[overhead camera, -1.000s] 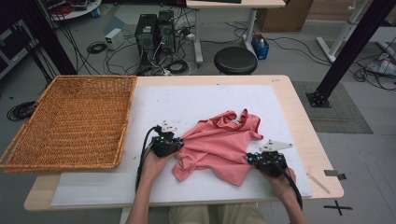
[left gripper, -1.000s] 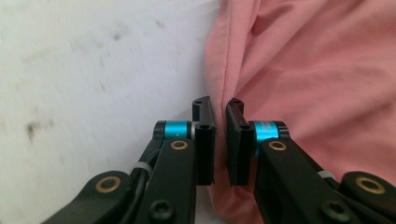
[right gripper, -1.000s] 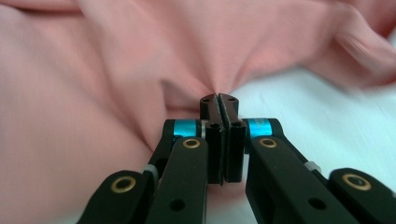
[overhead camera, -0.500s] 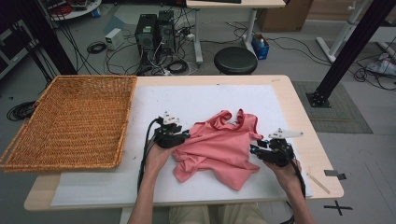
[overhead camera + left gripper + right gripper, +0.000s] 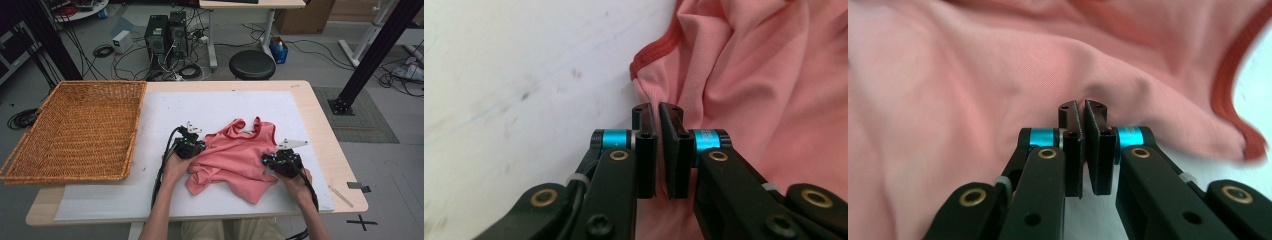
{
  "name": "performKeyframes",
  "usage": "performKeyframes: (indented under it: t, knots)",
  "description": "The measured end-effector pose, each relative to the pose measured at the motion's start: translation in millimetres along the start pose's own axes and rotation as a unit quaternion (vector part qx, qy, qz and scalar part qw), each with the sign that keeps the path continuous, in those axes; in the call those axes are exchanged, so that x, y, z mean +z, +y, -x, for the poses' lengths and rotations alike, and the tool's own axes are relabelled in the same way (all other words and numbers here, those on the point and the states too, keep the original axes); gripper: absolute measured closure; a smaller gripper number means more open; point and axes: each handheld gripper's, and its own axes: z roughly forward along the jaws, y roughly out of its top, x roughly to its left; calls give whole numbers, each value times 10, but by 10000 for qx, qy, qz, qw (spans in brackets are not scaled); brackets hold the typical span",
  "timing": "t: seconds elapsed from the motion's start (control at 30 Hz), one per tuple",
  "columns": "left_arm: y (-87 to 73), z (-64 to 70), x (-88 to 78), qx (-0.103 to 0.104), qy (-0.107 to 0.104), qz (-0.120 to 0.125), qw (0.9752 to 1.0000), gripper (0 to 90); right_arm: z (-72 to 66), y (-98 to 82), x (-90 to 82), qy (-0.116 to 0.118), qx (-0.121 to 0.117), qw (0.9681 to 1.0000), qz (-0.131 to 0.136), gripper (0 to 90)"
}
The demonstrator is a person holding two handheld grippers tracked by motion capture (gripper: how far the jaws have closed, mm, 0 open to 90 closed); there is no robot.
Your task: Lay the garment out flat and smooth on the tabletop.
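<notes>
Taking the pink top (image 5: 239,159) as the landmark: it lies crumpled on the white sheet (image 5: 220,107) that covers the table (image 5: 320,120), toward the person's edge and a little right of the middle, its red-trimmed neck and straps turned to the far side.

Nearest the person, the forearms come in from the bottom edge, one to each side of the top. The right gripper (image 5: 274,161) sits at the top's right edge. In the right gripper view its jaws have just been closing and now stand together, tips against a raised ridge of the pink cloth (image 5: 998,80); whether any cloth is pinched between the pads cannot be told.

The left gripper (image 5: 196,148) sits at the top's left edge, a bit farther from the person. In the left gripper view its jaws have likewise just been closing and are together, tips at a bunched fold of the cloth (image 5: 754,80) just below the red hem; a pinch of cloth there cannot be told either.

Well to the left of the top stands a wicker basket (image 5: 75,131), overhanging the table's left side.

Beyond the top, past the far table edge, a black stool (image 5: 252,64) stands on the floor, with computer towers (image 5: 164,35) and cables to its left
</notes>
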Motion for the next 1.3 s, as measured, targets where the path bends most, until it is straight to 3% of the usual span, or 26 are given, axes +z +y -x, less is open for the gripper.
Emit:
performKeyframes:
  t: [0.13,0.2,0.27,0.33,0.4,0.5,0.57,0.63,0.7,0.77,0.8,0.83,0.93,1.07,1.1,1.17,1.2,1.3]
  knots:
    - [-230,28,-247,-225,-134,-15,9997,861,22,-188,-220,131,33,9999,-68,875]
    - [-315,42,-333,-285,-258,-8,9993,859,28,-262,-313,319,62,9994,-124,864]
    - [-330,22,-403,-414,-225,180,9987,786,36,-280,-378,444,70,9989,-118,775]
    - [-287,-24,-440,-595,-149,474,9970,685,69,-255,-418,348,182,9992,31,678]
    - [-203,-70,-434,-592,-75,584,9965,655,129,-214,-430,191,354,9989,220,622]
    - [-114,-91,-331,-547,-65,567,9969,618,220,-131,-392,-166,493,9978,404,567]
    - [-80,-91,-216,-487,-64,461,9977,608,287,-69,-320,-440,564,9968,349,563]
    - [-71,-68,-101,-371,-94,305,9988,607,351,-26,-214,-630,586,9959,283,563]
    - [-80,-18,-17,-200,-84,132,9997,611,387,-4,-93,-578,617,9964,114,575]
    - [-93,20,-17,-71,-83,161,9998,665,380,-8,-5,-549,504,9972,0,661]
    - [-97,18,-32,-56,-164,138,9998,742,362,-7,-18,-538,446,9976,-2,789]
    - [-108,22,-51,-64,-201,112,9997,773,354,-17,-33,-343,417,9985,5,811]
    - [-164,28,-130,-35,-300,29,9995,813,318,-85,-95,-183,396,9990,15,832]
    - [-343,77,-294,-184,-509,99,9985,821,278,-256,-278,136,540,9984,-39,830]
    - [-372,81,-330,-183,-539,136,9983,819,271,-286,-307,216,533,9983,-36,816]
    - [-360,65,-366,-261,-461,262,9982,736,248,-335,-364,284,521,9982,5,623]
    - [-335,40,-383,-330,-460,369,9977,668,245,-340,-374,189,541,9983,107,530]
    - [-172,-49,-426,-450,-376,715,9957,609,305,-329,-387,107,710,9960,525,432]
